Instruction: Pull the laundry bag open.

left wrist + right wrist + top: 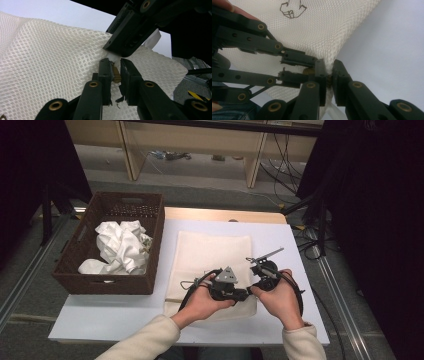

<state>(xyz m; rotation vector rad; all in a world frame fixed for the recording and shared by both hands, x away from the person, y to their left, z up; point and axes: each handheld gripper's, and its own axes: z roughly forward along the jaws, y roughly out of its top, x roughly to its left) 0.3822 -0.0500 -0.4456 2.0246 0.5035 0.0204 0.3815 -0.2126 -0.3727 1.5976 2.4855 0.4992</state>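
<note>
Cream mesh cloth [210,257] lies flat on the white table [280,245], folded into a tall rectangle w/ its long axis running from the person's edge toward the far edge, short sides parallel to the table front. Fabric is off-white w/ a fine honeycomb weave, clear in both gripper views; a small dark line drawing marks it in the right gripper view. Near corner of the cloth sits under the two grippers, approx. center-right of the table, just beside a brown wicker basket [150,250] holding crumpled white cloth [120,247] at left. Left gripper [115,68], held in the person's left hand [202,302], has its jaws nearly together w/ a pinch of mesh between the pads; no earlier look offered, so only the clamp itself is reported. Right gripper [329,71], in the right hand [280,300], is clamped on the cloth's pointed corner, fabric bunched into a narrow ridge between its pads. Both sets of jaws meet at the same corner, tips touching or nearly so, the left gripper's jaws crossing in from the side in the right gripper view. Rest of the cloth lies smooth, edges straight, far edge short of the table's back strip.
</note>
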